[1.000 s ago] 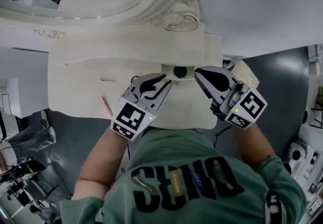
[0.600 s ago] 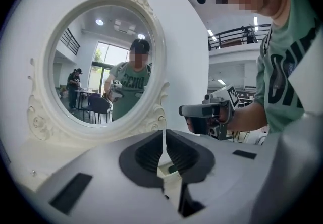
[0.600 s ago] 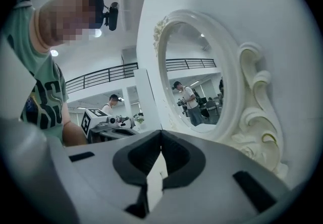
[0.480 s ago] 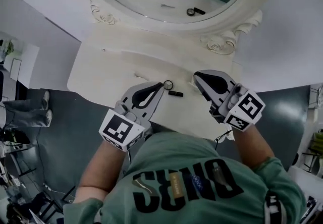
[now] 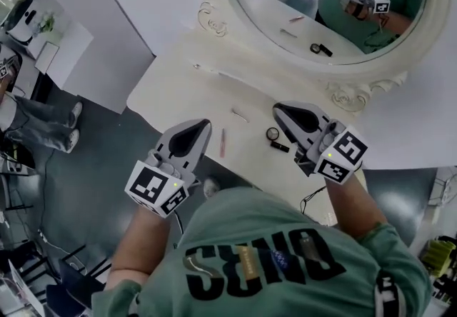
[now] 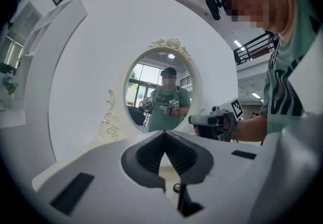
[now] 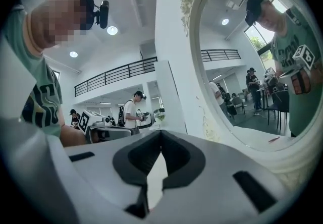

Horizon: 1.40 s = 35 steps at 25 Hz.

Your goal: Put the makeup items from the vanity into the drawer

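On the cream vanity top (image 5: 178, 87) lie a pink pencil (image 5: 223, 143), a thin pale stick (image 5: 240, 116), a small round compact (image 5: 272, 134) and a short black tube (image 5: 280, 146). My left gripper (image 5: 205, 124) hovers at the vanity's front edge, just left of the pencil, shut with nothing in it. In the left gripper view its jaws (image 6: 164, 132) meet at the tip, and the compact (image 6: 176, 187) shows below them. My right gripper (image 5: 280, 108) hangs just right of the compact and tube, also shut and empty (image 7: 160, 132). No drawer shows.
An oval mirror in an ornate white frame (image 5: 343, 87) stands behind the vanity top and reflects the items and the person. Dark floor (image 5: 107, 151) lies left of the vanity. A white cabinet (image 5: 50, 44) and someone's legs (image 5: 43, 123) are at far left.
The head view has swung up from the vanity's front to its top and mirror. Both grippers have drawn back from the front knob, and the left gripper's jaws have come together.
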{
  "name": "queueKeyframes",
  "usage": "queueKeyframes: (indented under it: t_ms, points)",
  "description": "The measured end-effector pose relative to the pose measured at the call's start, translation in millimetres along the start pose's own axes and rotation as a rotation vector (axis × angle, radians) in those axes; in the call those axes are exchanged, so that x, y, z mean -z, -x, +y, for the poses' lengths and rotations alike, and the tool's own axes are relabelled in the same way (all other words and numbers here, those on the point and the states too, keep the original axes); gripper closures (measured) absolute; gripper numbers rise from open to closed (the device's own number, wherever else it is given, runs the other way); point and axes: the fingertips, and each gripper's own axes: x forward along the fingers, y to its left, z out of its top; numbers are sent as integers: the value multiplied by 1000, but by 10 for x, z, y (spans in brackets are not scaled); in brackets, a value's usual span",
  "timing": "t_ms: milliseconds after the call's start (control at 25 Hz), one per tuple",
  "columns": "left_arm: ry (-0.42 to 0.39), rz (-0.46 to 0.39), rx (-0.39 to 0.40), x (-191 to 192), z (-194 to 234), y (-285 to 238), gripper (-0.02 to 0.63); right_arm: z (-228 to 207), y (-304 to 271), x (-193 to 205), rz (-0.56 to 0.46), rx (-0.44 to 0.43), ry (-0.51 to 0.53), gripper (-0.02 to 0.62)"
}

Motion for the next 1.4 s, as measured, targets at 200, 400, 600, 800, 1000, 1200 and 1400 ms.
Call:
queueKeyframes:
  t_ms: [200, 400, 600, 800, 1000, 1200, 1400]
  points:
    - [20, -39, -53, -131, 254, 293, 597, 147, -266, -62, 15, -30, 9, 583]
    - [27, -69, -78, -251, 395, 472, 597, 239, -416, -108, 33, -44, 25, 584]
    - [31, -77, -92, -282, 439, 532, 597, 263, -482, -125, 40, -60, 20, 584]
    - [32, -78, -96, -271, 443, 539, 597, 284, -536, -113, 44, -76, 26, 584]
    - [31, -80, -93, -277, 436, 539, 597, 298, -538, -98, 43, -80, 25, 584]
    - [36, -76, -89, -262, 417, 531, 597, 283, -502, -90, 38, -71, 10, 584]
    - [39, -69, -81, -239, 395, 493, 597, 248, -477, -62, 44, -58, 7, 584]
